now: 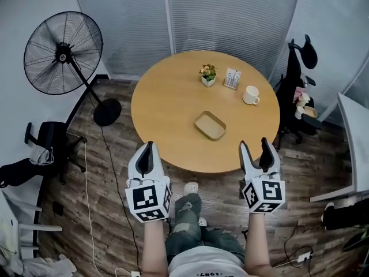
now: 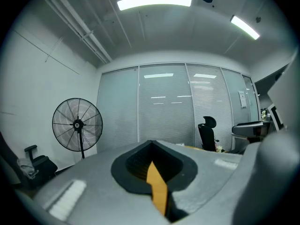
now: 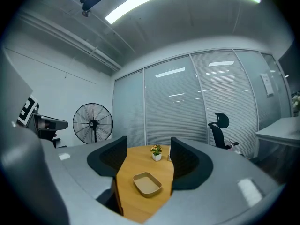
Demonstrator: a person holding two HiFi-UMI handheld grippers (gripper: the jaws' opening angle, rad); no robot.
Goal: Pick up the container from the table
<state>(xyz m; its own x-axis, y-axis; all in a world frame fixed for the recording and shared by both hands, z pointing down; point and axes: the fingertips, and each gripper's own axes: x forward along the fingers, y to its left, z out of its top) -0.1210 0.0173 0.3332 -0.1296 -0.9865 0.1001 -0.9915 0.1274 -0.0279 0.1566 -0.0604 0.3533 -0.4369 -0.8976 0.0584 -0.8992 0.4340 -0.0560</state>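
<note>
The container (image 1: 210, 125) is a shallow tan rectangular tray, empty, lying on the round wooden table (image 1: 167, 103) toward its near side. In the right gripper view the container (image 3: 147, 183) shows framed between the jaws, some way ahead. My right gripper (image 1: 255, 149) is open and hovers just short of the table's near edge, right of the tray. My left gripper (image 1: 147, 150) is shut with nothing in it, at the near edge left of the tray. In its own view the left gripper (image 2: 152, 146) leaves only a thin strip of table visible.
A small potted plant (image 1: 207, 75), a card stand (image 1: 232, 78) and a white mug (image 1: 251, 95) stand at the table's far side. A floor fan (image 1: 63, 53) is at the left. A black office chair (image 1: 300, 91) is at the right, and a white desk edge (image 1: 354, 143) beyond it.
</note>
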